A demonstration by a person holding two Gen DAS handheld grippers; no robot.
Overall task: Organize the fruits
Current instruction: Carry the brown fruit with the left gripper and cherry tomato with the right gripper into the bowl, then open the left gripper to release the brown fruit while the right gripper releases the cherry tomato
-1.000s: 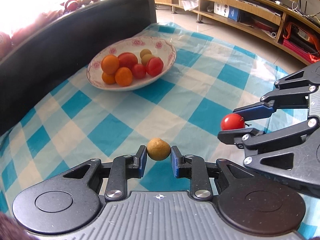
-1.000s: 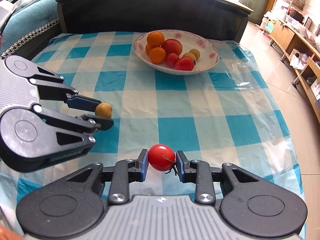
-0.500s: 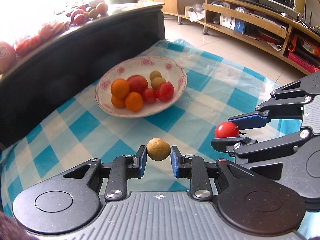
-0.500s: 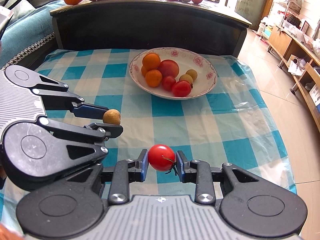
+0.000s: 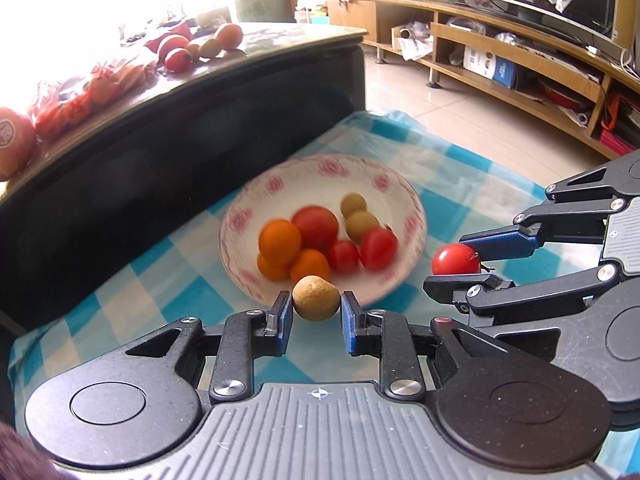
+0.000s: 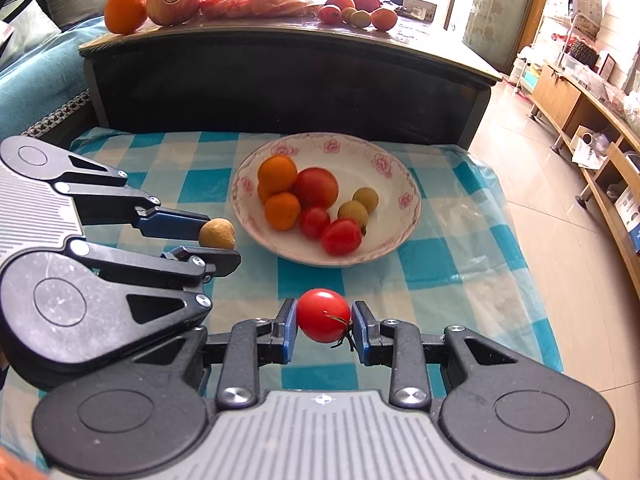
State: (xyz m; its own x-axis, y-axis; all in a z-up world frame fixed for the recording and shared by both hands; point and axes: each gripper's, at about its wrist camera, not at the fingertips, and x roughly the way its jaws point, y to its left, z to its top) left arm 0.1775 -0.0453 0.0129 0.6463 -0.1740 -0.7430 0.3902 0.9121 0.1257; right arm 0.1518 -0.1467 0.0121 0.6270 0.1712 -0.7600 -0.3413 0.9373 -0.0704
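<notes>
My left gripper (image 5: 315,300) is shut on a small tan longan (image 5: 315,298), held just before the near rim of a white flowered bowl (image 5: 414,204). The right gripper (image 6: 324,320) is shut on a red cherry tomato (image 6: 323,315) and hangs above the checked cloth, short of the bowl (image 6: 404,184). In the left wrist view the right gripper (image 5: 460,262) with its tomato (image 5: 455,259) sits to the bowl's right. From the right wrist view the left gripper (image 6: 218,240) and longan (image 6: 217,233) are at the bowl's left edge. The bowl holds several oranges, tomatoes and longans.
A blue and white checked cloth (image 6: 460,264) covers the low surface. Behind the bowl rises a dark table (image 6: 280,76) carrying oranges (image 6: 125,8) and other loose fruit. A tiled floor (image 6: 560,208) and wooden shelving (image 5: 520,60) lie to the right.
Both grippers have moved forward and a little up toward the bowl, each still gripping its fruit. The bowl now looks larger and nearer in both views.
</notes>
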